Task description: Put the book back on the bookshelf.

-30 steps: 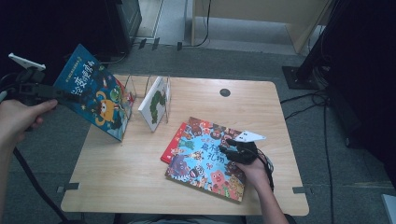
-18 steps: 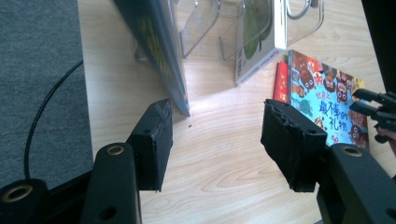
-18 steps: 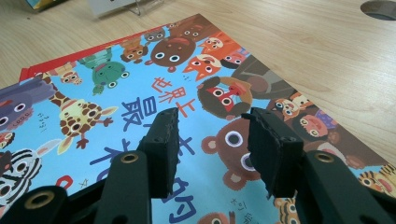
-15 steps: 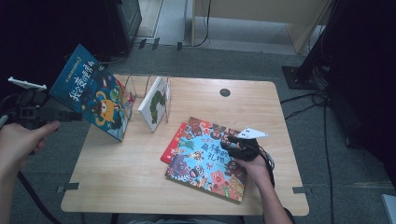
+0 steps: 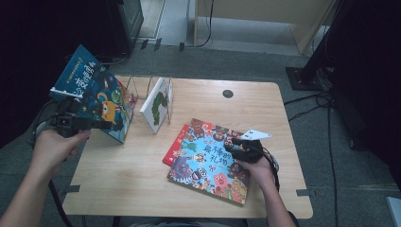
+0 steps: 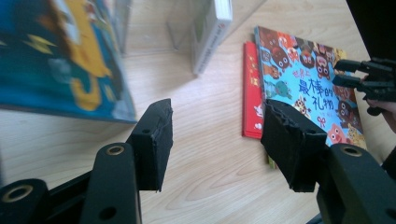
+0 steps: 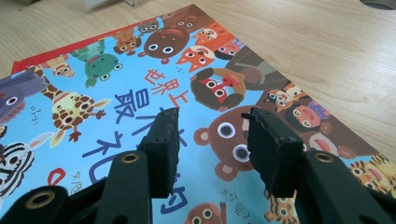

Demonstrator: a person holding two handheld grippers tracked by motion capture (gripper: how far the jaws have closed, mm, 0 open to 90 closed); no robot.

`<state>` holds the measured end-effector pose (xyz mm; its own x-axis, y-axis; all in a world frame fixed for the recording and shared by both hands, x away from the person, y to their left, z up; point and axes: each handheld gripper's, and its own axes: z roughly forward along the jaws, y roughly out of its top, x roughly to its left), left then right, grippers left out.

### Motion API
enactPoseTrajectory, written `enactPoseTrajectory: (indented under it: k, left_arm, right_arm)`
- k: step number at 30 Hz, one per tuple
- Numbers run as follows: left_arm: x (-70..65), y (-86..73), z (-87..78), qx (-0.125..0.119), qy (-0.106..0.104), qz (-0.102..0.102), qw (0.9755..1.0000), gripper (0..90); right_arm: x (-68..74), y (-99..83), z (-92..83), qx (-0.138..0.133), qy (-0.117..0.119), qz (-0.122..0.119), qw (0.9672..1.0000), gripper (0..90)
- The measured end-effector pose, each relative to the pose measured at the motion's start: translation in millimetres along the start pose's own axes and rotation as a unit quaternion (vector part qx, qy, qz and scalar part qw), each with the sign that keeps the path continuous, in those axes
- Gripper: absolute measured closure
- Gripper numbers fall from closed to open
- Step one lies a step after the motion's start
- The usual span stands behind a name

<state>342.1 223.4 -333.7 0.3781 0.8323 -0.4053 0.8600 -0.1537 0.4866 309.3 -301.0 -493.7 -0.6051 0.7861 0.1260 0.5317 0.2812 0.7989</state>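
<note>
Blue picture book (image 5: 92, 97) stands racked, left gripper (image 6: 215, 140) spread and empty beside it — right gripper (image 7: 212, 149) hangs agape over the animal book (image 5: 210, 161), probably next to be pinched by an edge.

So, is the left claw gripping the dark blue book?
No, the left claw is open over bare table, with the dark blue book apart from it.

Light wooden desk (image 5: 198, 101) with a small dark grommet hole (image 5: 228, 93) near the far edge. On it: a clear wire book rack (image 5: 142, 87) holding a white book (image 5: 157, 105), and a colourful animal picture book (image 5: 213, 161) lying flat on a red book (image 5: 176, 145).
</note>
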Motion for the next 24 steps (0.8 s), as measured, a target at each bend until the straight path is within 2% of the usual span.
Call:
enactPoseTrajectory:
  k: [8,16,17,24]
  left_arm:
    - [-14.4,-1.8,29.6,0.013,-0.006,0.025,0.9996,43.8]
    - [-24.9,-3.1,64.7,0.026,-0.037,0.041,0.9981,43.8]
    - [-26.1,-3.3,68.9,0.026,-0.034,0.043,0.9982,43.7]
    - [-32.8,-2.6,96.5,0.043,-0.045,0.060,0.9962,43.9]
  right_arm:
    - [-2.7,-7.8,-7.6,-0.002,-0.007,0.008,0.9999,55.6]
    - [-3.8,-16.9,-19.1,-0.003,-0.019,0.016,0.9997,56.8]
    - [-4.1,-18.9,-21.0,-0.004,-0.021,0.016,0.9996,57.0]
    - [-6.2,-30.1,-33.6,-0.009,-0.034,0.029,0.9990,58.5]
